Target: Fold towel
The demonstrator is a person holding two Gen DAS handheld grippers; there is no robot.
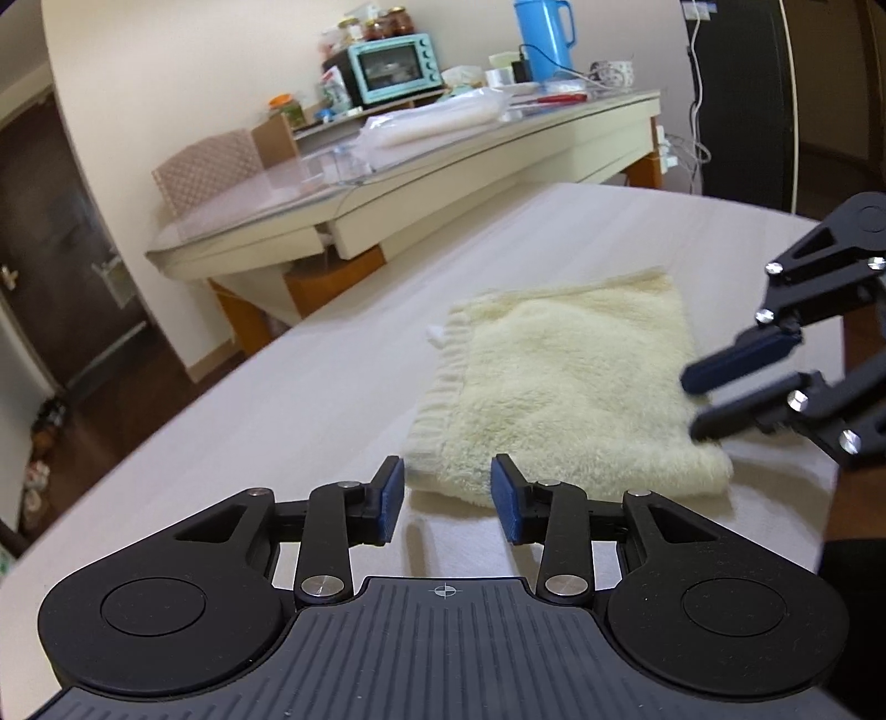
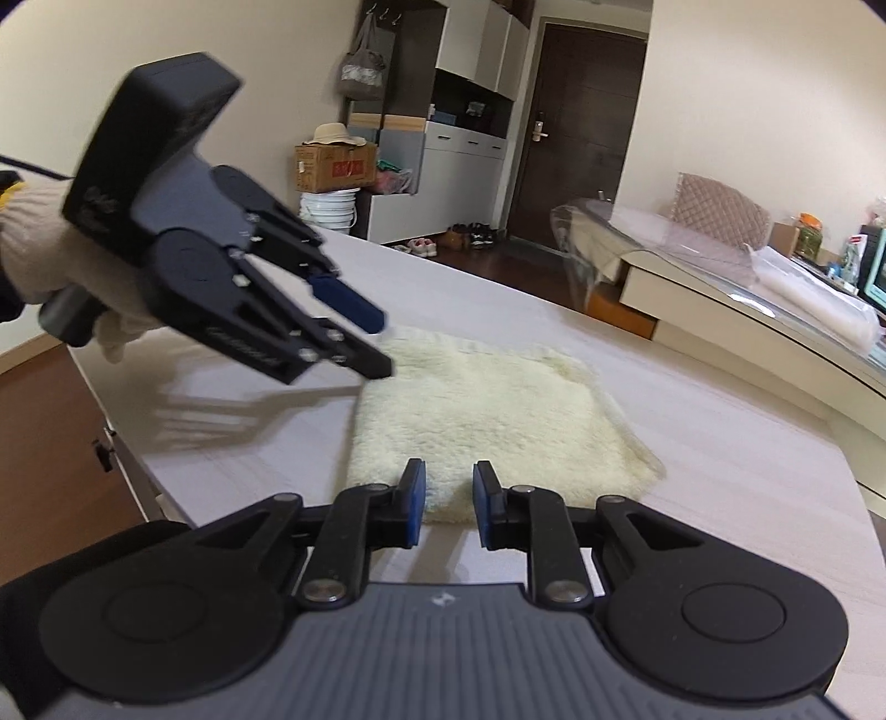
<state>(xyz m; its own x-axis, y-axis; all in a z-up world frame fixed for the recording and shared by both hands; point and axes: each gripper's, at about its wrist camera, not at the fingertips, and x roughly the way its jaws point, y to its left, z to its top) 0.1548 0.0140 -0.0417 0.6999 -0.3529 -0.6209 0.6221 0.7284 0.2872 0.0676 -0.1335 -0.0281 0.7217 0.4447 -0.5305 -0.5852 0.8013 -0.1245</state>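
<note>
Plainly, both hand-held grippers, left (image 1: 447, 498) and right (image 2: 448, 501), hung apart, empty; each should pinch a towel (image 1: 570, 382) corner squarely.

Each tool (image 1: 447, 495) is matte black with linked arms, silver screw heads and blue pads (image 1: 394, 493) on its fingertips, behind a ribbed grey housing bearing a small crosshair mark. The hand (image 2: 61, 277) gripping the left tool (image 2: 379, 343) wears a cream knit glove.

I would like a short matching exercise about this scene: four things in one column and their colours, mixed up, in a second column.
Things:
1. towel
2. toaster oven
3. thermos jug
4. door

Colours:
A. dark brown
B. cream
C. bright blue
D. pale turquoise

Pairs: 1-B, 2-D, 3-C, 4-A
</note>
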